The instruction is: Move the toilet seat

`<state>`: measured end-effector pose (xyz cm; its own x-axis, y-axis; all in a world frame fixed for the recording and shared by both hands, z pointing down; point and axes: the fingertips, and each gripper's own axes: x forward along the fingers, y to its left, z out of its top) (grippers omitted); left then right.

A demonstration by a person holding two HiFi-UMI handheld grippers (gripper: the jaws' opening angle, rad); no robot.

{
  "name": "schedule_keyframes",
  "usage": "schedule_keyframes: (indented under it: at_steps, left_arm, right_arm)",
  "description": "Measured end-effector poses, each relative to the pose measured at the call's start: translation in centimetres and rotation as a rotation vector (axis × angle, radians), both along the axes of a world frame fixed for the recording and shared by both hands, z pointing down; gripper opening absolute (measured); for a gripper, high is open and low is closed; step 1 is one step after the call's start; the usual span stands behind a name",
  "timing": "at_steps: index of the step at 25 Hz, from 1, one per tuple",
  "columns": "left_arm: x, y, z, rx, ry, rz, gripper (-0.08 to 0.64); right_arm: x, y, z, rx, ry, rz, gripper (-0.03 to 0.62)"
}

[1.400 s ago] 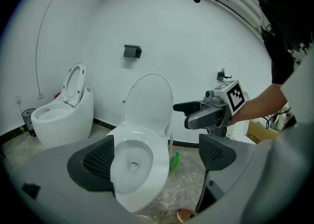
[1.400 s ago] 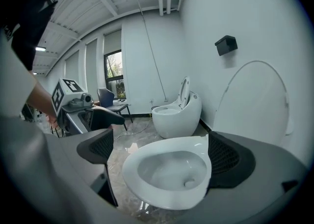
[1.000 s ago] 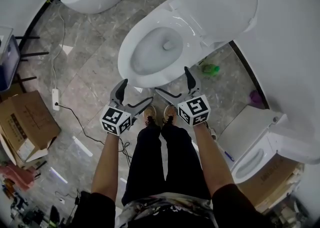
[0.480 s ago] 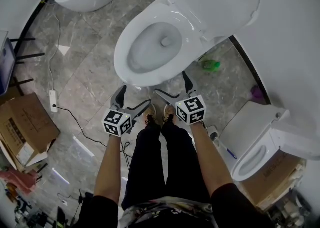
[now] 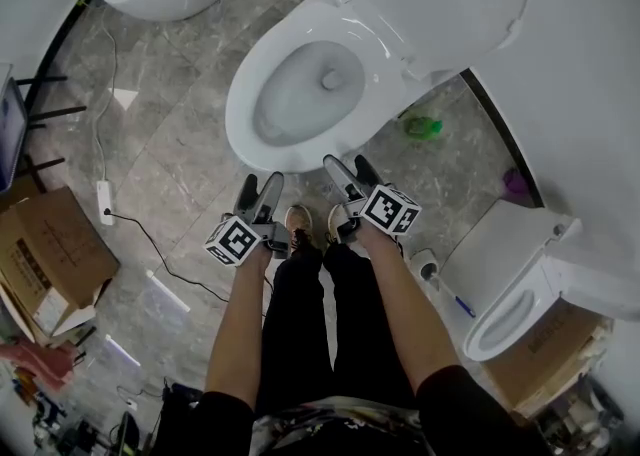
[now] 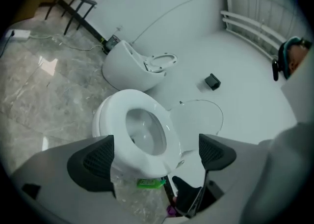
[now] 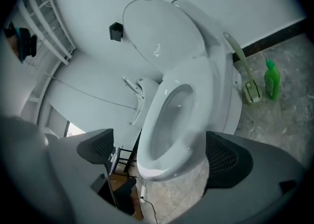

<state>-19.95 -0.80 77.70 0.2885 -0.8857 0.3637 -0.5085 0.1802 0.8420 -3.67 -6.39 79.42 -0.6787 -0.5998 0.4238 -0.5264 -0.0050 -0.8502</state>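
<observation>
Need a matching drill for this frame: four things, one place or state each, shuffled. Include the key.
Things:
1. toilet lid
2. green bottle
3. cardboard box
4. left claw

Place or state:
A. open, holding nothing
B. raised, tipped back from the bowl
C. on the floor at the head view's left edge
D. on the floor beside the toilet's base

Pairs: 1-B; 2-D; 3-C; 4-A

Floor (image 5: 170, 134) beside the toilet (image 5: 262, 134) lies open, save a green bottle (image 5: 423, 127).
</observation>
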Motion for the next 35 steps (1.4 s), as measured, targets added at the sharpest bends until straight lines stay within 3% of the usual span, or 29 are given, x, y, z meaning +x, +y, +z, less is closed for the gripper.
schedule_keyframes:
  at_steps: [7,14,17,19,22,27,30,32,35]
  left_arm:
    - [1.2,-1.0,1.6,-0.031,0.109,-0.065,0.519]
    - [1.0,-1.0,2.8,-0.088,0.1,-0.078,0.517]
    - [0.8,-1.1,3.3,-0.132,0.091,-0.085,0.513]
    - [0.4,-0.8,3.9,-0.182,0.079,-0.11,0.467]
    - [-0.4,0.0,4.9,-0.236,0.067,-0.161,0.296]
    - [-0.8,0.1,5.3,-0.219,0.112,-0.198,0.249]
    - [-1.2,0.6,5.9,-0.232,0.162,-0.235,0.201]
    - [-1.4,0.8,6.4,-0.244,0.171,-0.248,0.156]
    - [-1.6,1.0,6.8,-0.259,0.161,-0.251,0.114]
  right_arm:
    - [-1.4,-0.5,1.1,-0.064,-0.075,0.046,0.581]
    - [-2.0,-0.6,2.8,-0.119,-0.07,0.069,0.572]
    - [-1.7,-0.7,3.3,-0.143,-0.056,0.094,0.533]
    - [-1.6,-0.6,3.8,-0.159,-0.041,0.098,0.494]
    - [-1.5,-0.8,4.1,-0.175,-0.037,0.098,0.477]
    - [-0.5,-0.8,4.5,-0.214,-0.084,0.154,0.395]
    - [0.5,-0.3,6.2,-0.273,-0.035,0.183,0.23]
    - [0.8,-0.1,6.8,-0.293,-0.019,0.184,0.163]
    - [0.6,-0.3,7.0,-0.3,-0.035,0.181,0.165]
